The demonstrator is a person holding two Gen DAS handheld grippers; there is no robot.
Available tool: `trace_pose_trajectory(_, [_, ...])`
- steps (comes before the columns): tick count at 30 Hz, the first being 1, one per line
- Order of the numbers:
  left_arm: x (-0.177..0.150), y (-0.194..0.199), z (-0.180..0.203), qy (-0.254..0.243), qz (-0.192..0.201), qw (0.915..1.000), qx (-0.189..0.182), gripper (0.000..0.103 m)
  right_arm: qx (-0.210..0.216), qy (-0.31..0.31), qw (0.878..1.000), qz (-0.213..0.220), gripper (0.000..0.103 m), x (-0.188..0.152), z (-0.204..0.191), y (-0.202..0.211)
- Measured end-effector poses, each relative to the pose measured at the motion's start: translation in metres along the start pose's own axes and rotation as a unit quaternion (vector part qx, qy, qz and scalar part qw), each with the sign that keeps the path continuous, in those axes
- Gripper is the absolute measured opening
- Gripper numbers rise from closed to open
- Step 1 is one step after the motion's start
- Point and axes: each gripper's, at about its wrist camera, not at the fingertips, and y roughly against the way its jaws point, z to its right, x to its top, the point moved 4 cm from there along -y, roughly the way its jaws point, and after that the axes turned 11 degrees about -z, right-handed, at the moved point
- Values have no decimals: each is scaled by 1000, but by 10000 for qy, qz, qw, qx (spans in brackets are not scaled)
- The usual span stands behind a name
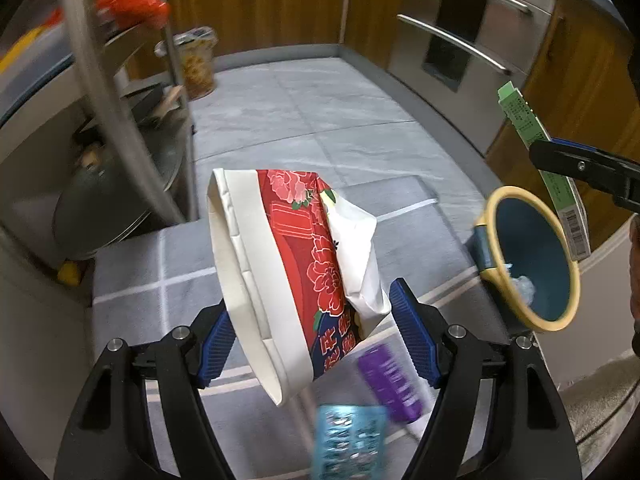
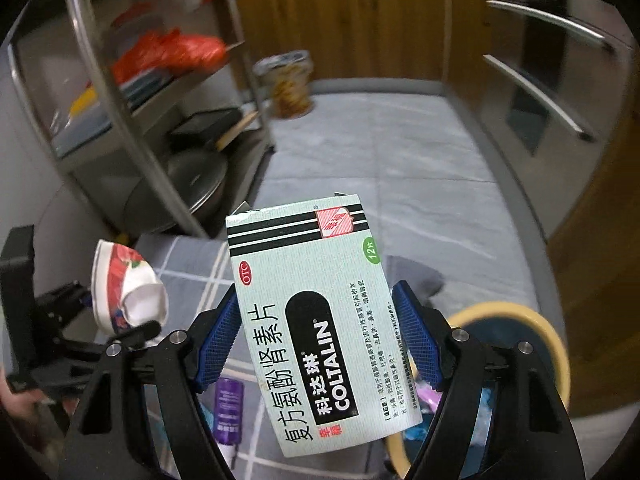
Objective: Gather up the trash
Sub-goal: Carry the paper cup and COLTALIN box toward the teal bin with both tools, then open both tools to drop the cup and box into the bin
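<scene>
The left claw (image 1: 308,340) has its blue pads closed on a crushed paper cup (image 1: 280,276), red with flower print and a white rim, held tilted with its mouth toward the upper left. The right claw (image 2: 316,340) is clamped on a pale green medicine box (image 2: 320,328) printed COLTALIN, its pads against the box's two long edges; the box stands nearly upright, leaning a little to the left. Both claws stand fairly wide because of what they grip.

Below the left claw, on a grey mat (image 1: 132,264) with white lines, lie a purple tube (image 1: 390,380) and a light blue packet (image 1: 348,444), both blurred. In the right wrist view the purple tube (image 2: 229,404) shows beneath the left pad.

To the right of the cup sits a trash bin (image 1: 528,256), blue inside with a yellow rim, some crumpled pale trash at its bottom. In the right wrist view the bin (image 2: 532,320) lies just behind and below the right claw, partly hidden.

Farther off is grey tiled floor (image 1: 320,112). A metal rack (image 2: 120,120) stands at left, holding a pan lid (image 2: 192,184) low down and a red bag (image 2: 172,52) higher up. A yellow patterned cup (image 2: 290,84) stands on the floor by the wooden cabinets (image 2: 340,20). Steel drawer fronts with bar handles (image 1: 472,36) are at right.
</scene>
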Motion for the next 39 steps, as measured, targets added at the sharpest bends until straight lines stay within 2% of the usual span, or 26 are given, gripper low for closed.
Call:
trace_pose_trajectory(2, [5,-1,13,-109,37,9999,-52,72,-173,-253,9995,69,76,-8,10,10])
trace_pose_trajectory(5, [12,-1,40,-322,109,9993,-123,72,-210,-657,9974,207,76,-20,28,26])
trace_pose_trajectory(12, [21,3,103,-870,356,9950,-347,72,-469,-1125,9919,351,76,-42,80,50])
trace_pose_trajectory(15, [21,-1,129,-1104,295,9925,-428,72,-553,-1396,9886,114,76,-53,109,46])
trace_pose_trajectory(21, [20,-19,154,-1340,65,9899,-466,72,-468,-1642,9835,-595,76,-66,135,13])
trace_pose_trajectory(28, [26,-38,178,-1445,-95,9877,-591,72,-563,-1738,9814,-596,76,-64,154,6])
trace_pose_trajectory(32, [33,-45,199,-1626,16,9830,-851,72,-684,-1999,9757,-573,76,-67,178,6])
trace_pose_trajectory(34, [32,-51,217,-1810,79,9774,-1087,72,-724,-2177,9716,-571,76,-72,192,7])
trace_pose_trajectory(39, [23,-59,248,-2260,200,9664,-1206,72,-806,-2539,9612,-721,76,-86,222,0])
